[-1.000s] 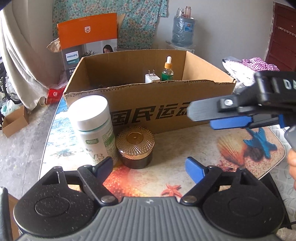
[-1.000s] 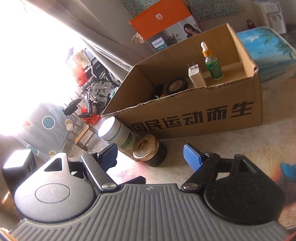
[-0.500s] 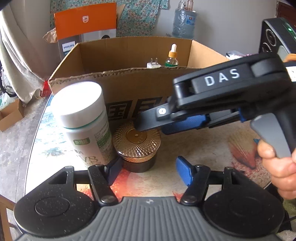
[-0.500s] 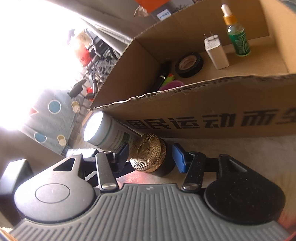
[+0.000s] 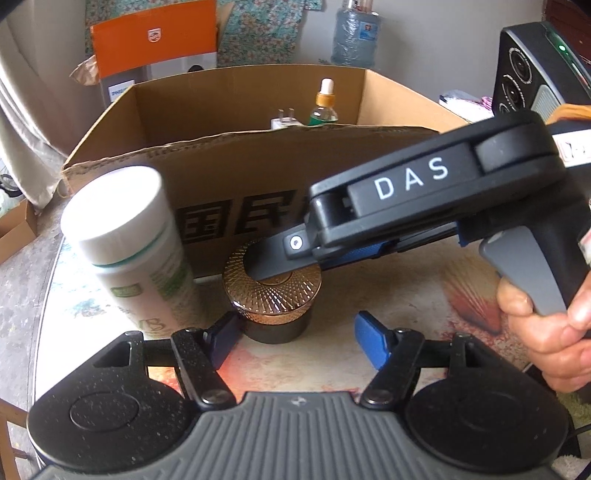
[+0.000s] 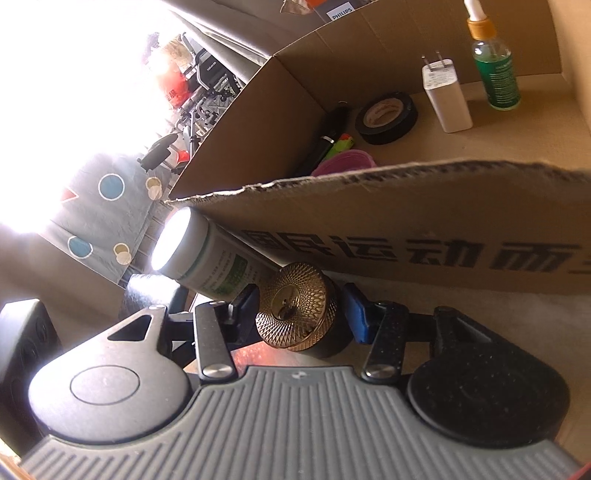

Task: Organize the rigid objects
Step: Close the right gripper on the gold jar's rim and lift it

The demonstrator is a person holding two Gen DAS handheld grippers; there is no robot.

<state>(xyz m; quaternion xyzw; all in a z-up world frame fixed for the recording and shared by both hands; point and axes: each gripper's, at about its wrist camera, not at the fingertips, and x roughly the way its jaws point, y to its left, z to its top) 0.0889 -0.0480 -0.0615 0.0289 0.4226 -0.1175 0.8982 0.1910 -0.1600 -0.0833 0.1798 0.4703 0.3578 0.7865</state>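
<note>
Items boxed in cardboard box (image 6: 406,236): dropper bottle (image 6: 496,74), white charger (image 6: 445,98), tape roll (image 6: 388,118), pens. Outstanding, on desk (image 5: 388,295) near box front: white bottle (image 5: 136,254), gold-lidded jar (image 6: 295,306). Right gripper (image 6: 301,308) fingers pinch jar, unlifted. Left gripper (image 5: 291,338) fingers spreading, empty.

water jug (image 5: 354,35): back, by wall
orange carton (image 5: 155,40): behind the box
surface (image 5: 424,295): shell print
</note>
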